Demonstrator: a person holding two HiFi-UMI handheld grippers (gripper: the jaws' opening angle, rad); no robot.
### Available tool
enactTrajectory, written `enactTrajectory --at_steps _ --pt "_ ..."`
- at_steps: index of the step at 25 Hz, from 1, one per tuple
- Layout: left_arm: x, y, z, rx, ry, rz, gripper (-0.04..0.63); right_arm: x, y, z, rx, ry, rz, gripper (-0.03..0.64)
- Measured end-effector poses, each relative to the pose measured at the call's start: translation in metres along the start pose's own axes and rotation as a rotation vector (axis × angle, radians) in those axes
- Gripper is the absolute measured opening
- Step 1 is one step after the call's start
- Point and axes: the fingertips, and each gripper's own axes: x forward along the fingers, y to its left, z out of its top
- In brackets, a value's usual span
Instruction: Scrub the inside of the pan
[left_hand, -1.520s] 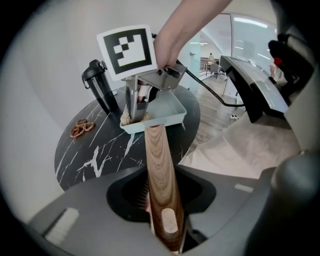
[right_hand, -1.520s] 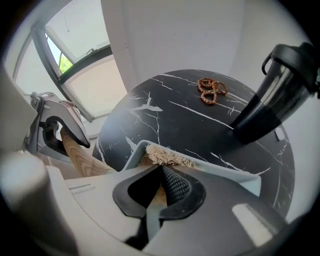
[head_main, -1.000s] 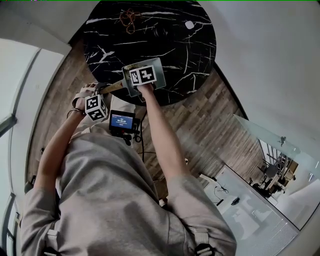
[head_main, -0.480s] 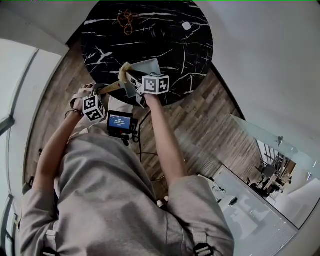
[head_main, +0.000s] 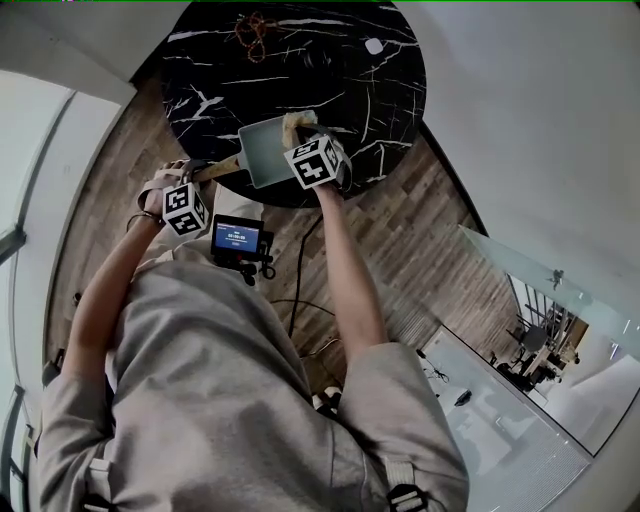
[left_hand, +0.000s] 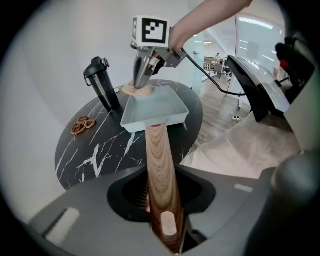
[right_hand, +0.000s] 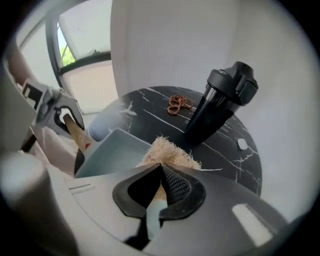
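A pale blue-grey square pan (head_main: 262, 152) sits on the round black marble table (head_main: 330, 70) near its front edge. Its wooden handle (left_hand: 160, 160) runs back between the jaws of my left gripper (left_hand: 161, 202), which is shut on it. My right gripper (right_hand: 160, 172) is shut on a tan fibrous scrubber (right_hand: 167, 151). The scrubber (left_hand: 138, 90) rests at the pan's far rim, at the corner away from the handle. In the head view the right gripper (head_main: 303, 135) stands over that far right corner and the left gripper (head_main: 197, 182) is at the table's edge.
A black flip-lid bottle (right_hand: 220, 105) stands upright just beyond the pan. A brown knotted cord (right_hand: 178, 104) lies further back, and a small white piece (right_hand: 242, 144) lies to the right. A small screen device (head_main: 237, 240) hangs at the person's chest. Wooden floor surrounds the table.
The right gripper has carried the scrubber across the pan, from its far left corner to its far right corner. The left gripper has kept hold of the handle.
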Motion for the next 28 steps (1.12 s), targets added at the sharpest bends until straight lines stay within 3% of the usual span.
enactTrajectory --at_steps 5,8,28 --pt "0.000 -0.002 0.000 -0.007 -0.005 0.000 0.115 0.017 -0.017 -0.022 -0.184 0.151 -0.087 0.017" --pt "0.000 -0.003 0.000 -0.010 -0.008 0.000 0.115 0.028 -0.014 -0.037 -0.220 0.207 -0.082 0.018" --pt "0.002 -0.002 -0.005 -0.017 -0.004 0.003 0.104 0.050 0.010 -0.042 -0.159 0.312 -0.020 0.017"
